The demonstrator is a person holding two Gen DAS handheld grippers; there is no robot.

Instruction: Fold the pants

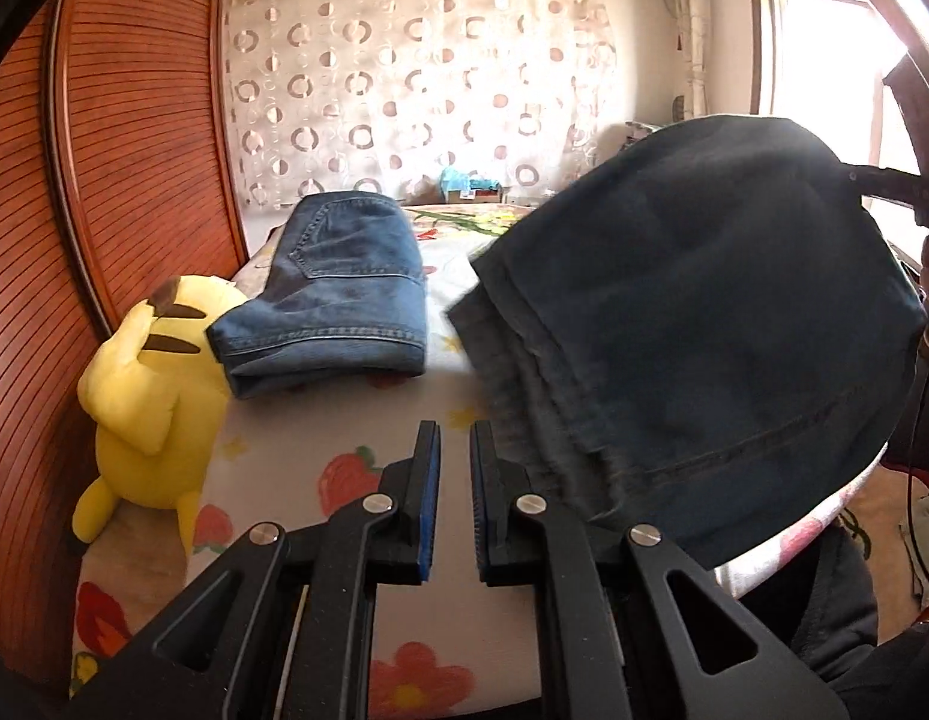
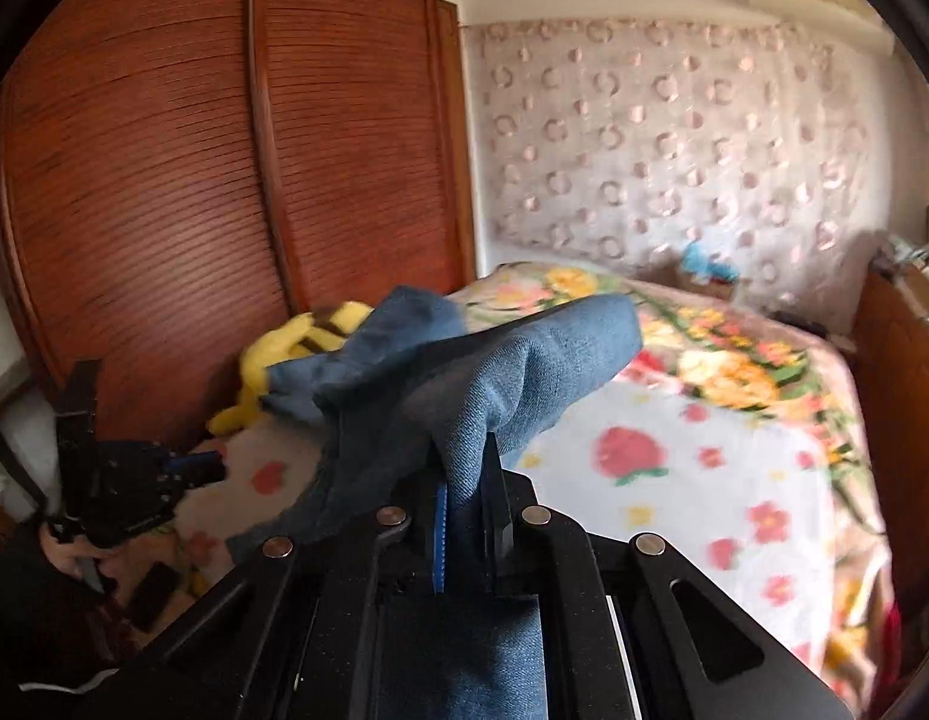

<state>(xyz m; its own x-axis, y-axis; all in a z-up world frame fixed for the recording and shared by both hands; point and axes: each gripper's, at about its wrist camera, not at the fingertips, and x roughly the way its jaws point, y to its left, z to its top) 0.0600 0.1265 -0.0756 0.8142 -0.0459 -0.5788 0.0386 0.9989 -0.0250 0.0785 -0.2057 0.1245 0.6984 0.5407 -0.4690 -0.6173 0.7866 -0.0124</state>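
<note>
Dark blue pants (image 1: 704, 312) bunched, lifted above bed

Left tool (image 1: 454, 438) is basically closed, nothing between its blue pads, angled down a bit. Right tool (image 2: 464, 450) is raised, clamped tight on denim (image 2: 494, 372).

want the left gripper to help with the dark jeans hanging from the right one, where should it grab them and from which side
Probably the hem corner of the dark jeans, the layered edge hanging just right of the left gripper. Come in from the left, jaws across that edge: the right gripper already pinches the top, so this low end is free.
</note>
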